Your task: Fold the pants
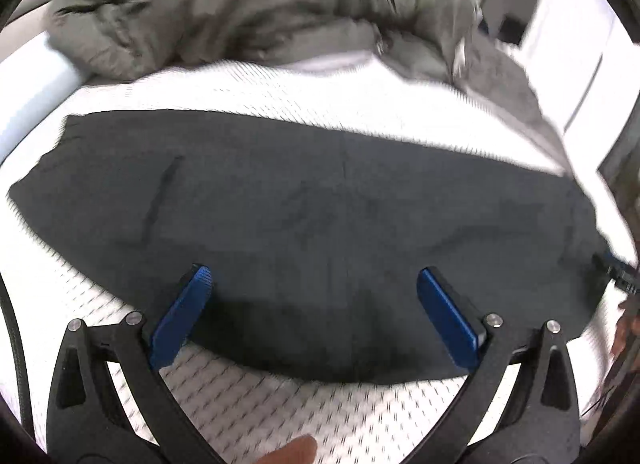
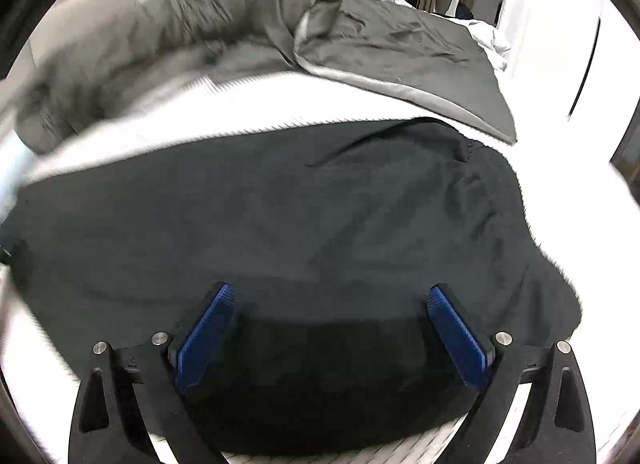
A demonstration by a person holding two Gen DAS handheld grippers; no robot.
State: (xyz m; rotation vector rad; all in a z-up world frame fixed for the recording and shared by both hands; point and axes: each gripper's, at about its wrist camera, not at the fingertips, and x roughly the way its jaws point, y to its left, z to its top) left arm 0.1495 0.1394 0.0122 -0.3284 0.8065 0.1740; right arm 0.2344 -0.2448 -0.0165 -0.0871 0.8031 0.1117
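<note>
White quilted mattress point(image 1: 280, 91) carries dark pants point(image 1: 304, 207) flat for folding; left tongs point(image 1: 314, 284) and right tongs point(image 2: 330, 300) gape empty above near edge.

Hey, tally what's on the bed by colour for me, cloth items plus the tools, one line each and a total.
Black pants: 1
Grey blanket: 1
White mattress: 1
Blue-padded tools, both open: 2, the left tool and the right tool
Total: 5
</note>
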